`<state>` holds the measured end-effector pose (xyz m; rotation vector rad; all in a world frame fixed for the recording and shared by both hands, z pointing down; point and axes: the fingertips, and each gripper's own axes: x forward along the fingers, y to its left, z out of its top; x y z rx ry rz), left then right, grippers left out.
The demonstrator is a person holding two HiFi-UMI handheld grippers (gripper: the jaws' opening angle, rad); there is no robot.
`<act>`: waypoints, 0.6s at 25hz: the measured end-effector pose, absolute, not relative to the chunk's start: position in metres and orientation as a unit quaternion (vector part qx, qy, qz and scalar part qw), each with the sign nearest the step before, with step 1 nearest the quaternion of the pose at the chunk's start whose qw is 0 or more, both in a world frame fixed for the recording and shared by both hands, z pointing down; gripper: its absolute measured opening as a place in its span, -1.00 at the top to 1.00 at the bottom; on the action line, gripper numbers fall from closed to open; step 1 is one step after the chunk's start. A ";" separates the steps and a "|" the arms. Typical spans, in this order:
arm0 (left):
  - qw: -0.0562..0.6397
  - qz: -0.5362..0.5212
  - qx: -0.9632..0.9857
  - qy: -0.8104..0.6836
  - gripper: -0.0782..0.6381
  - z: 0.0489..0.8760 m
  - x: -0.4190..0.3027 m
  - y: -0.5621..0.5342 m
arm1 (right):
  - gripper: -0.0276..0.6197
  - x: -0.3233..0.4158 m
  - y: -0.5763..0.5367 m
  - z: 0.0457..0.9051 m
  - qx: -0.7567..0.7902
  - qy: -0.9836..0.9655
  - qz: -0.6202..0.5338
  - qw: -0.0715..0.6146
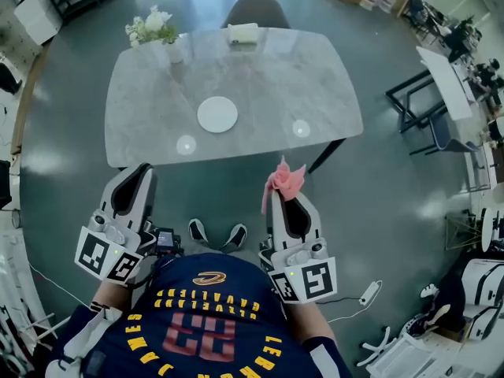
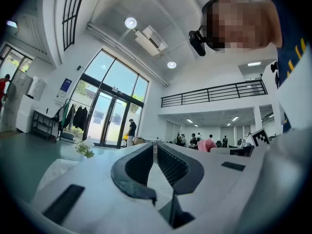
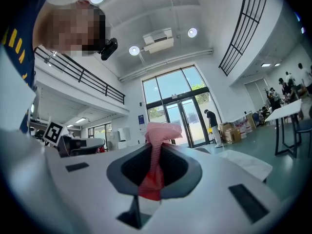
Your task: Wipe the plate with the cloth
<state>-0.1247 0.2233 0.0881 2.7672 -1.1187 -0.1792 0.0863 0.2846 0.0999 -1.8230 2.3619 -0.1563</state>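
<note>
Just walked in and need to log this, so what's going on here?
A person stands before a table, holding a gripper in each hand. The right gripper is clamped on a pink cloth; the left gripper is shut and empty. The white plate sits on the table, ahead of both. Wiping has not begun.

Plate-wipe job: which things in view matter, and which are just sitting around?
For the job:
- plate, on the table
- pink cloth, clamped in the right tool

Just lying about:
- flowers in a vase
- pale box at the table's far edge
- chair behind the table
- left tool, shut on nothing
</note>
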 end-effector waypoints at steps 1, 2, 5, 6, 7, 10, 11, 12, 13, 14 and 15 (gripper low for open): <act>0.077 -0.058 0.920 -0.379 0.70 0.088 -0.123 0.222 | 0.79 0.090 0.284 0.100 -0.606 0.790 -0.055 0.078; 0.078 -0.057 0.918 -0.384 0.70 0.088 -0.120 0.222 | 0.79 0.095 0.282 0.100 -0.601 0.793 -0.057 0.079; 0.079 -0.057 0.913 -0.396 0.70 0.088 -0.104 0.222 | 0.79 0.112 0.280 0.101 -0.585 0.806 -0.057 0.077; 0.078 -0.057 0.912 -0.400 0.70 0.090 -0.100 0.224 | 0.79 0.118 0.280 0.104 -0.581 0.809 -0.056 0.074; 0.078 -0.056 0.910 -0.404 0.70 0.093 -0.096 0.225 | 0.79 0.124 0.277 0.108 -0.578 0.811 -0.057 0.071; 0.082 -0.041 0.906 -0.413 0.70 0.105 -0.089 0.227 | 0.79 0.131 0.270 0.125 -0.572 0.814 -0.077 0.064; 0.084 -0.035 0.905 -0.416 0.70 0.107 -0.089 0.228 | 0.79 0.131 0.269 0.128 -0.570 0.815 -0.081 0.062; 0.084 -0.032 0.903 -0.420 0.70 0.108 -0.090 0.227 | 0.79 0.131 0.269 0.130 -0.568 0.817 -0.081 0.059; 0.083 -0.030 0.901 -0.424 0.70 0.107 -0.091 0.225 | 0.79 0.130 0.266 0.130 -0.565 0.819 -0.079 0.056; 0.083 -0.030 0.900 -0.428 0.70 0.107 -0.092 0.220 | 0.79 0.130 0.261 0.131 -0.563 0.821 -0.079 0.055; 0.084 -0.030 0.898 -0.430 0.70 0.107 -0.093 0.214 | 0.79 0.129 0.255 0.132 -0.561 0.822 -0.081 0.054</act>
